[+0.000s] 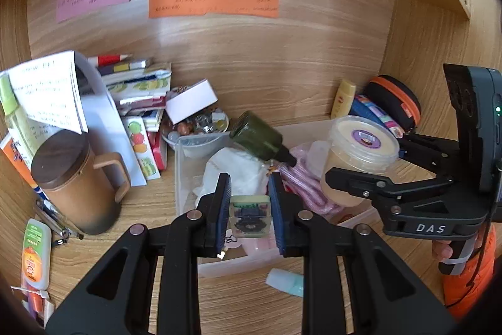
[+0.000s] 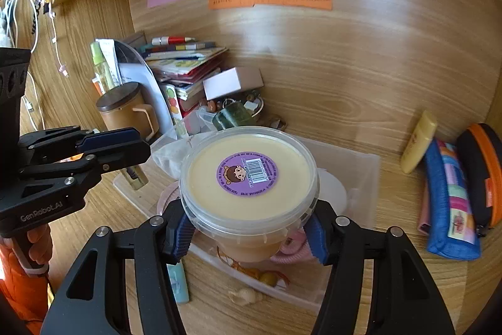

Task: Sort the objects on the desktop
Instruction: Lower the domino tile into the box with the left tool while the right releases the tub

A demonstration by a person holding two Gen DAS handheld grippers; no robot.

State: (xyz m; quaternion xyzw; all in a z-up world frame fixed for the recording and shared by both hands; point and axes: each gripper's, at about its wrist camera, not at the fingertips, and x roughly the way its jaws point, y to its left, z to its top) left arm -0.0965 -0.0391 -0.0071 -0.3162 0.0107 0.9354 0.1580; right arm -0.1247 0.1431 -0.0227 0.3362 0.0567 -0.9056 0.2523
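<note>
Gripping the tub under its lid rim, the right gripper holds it above the clear tray; it looks full, heavy and smooth-walled, so that rim hold suits. The left gripper, just left of the tub, pinches a small clear bottle, light, rigid and probably slippery. Readable: "DAS", "GenRobot.AI".

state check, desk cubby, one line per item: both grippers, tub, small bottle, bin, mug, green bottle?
left gripper: shut on small clear bottle, held over the bin
right gripper: shut on lidded tub, lid on, upright
clear plastic bin: open-topped, partly filled
brown mug: upright, dark lid on
dark green bottle: tipped on its side at the bin's back edge
</note>
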